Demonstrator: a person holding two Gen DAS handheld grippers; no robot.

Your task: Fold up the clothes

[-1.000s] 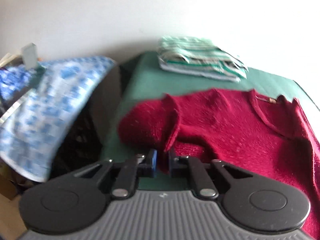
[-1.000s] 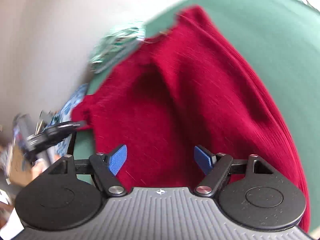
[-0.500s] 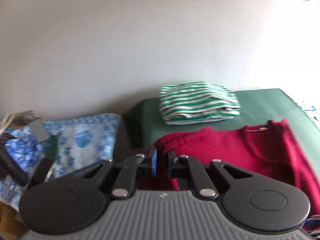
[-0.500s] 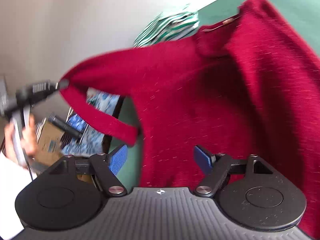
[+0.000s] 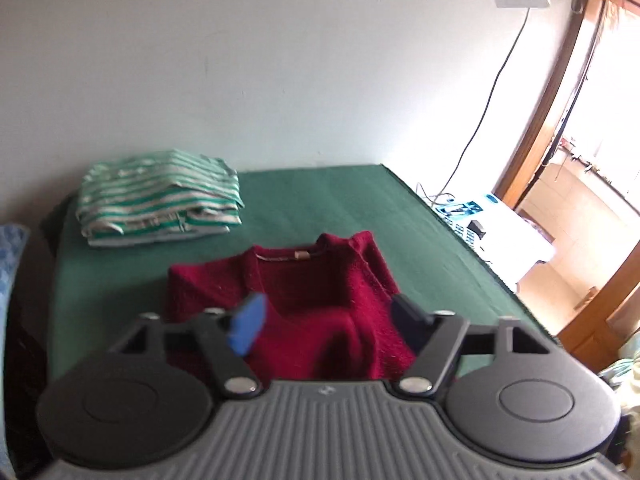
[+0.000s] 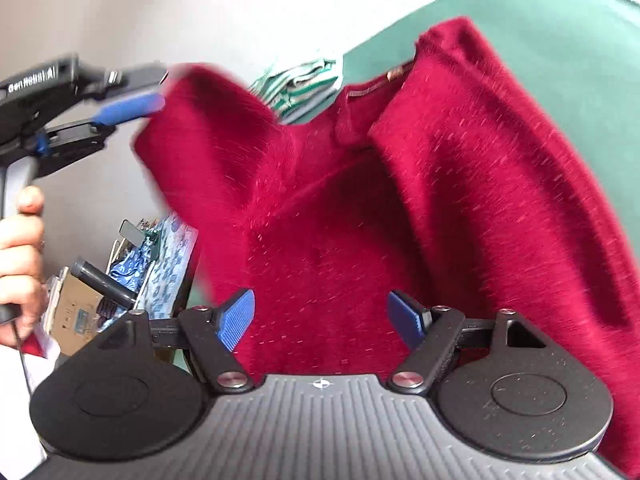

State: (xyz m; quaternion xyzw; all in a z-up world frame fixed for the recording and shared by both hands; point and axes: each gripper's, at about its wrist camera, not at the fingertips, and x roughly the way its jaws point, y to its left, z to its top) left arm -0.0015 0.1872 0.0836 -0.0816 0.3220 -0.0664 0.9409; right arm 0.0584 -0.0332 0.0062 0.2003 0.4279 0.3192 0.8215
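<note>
My left gripper (image 5: pixel 326 322) jaws just sprung wide, nothing pinched between them, my right gripper (image 6: pixel 322 322) wide too and empty, red sweater (image 5: pixel 312 300) on the green table (image 5: pixel 340 204), one blurred flap up by my left fingertips (image 6: pixel 132 106), striped folded stack (image 5: pixel 158 196) behind.

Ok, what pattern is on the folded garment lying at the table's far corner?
Green and white stripes on the folded garment, clearest in the left wrist view.

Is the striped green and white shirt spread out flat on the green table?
No. The striped shirt sits folded in a neat stack at the far corner of the green table, behind the red sweater.
</note>
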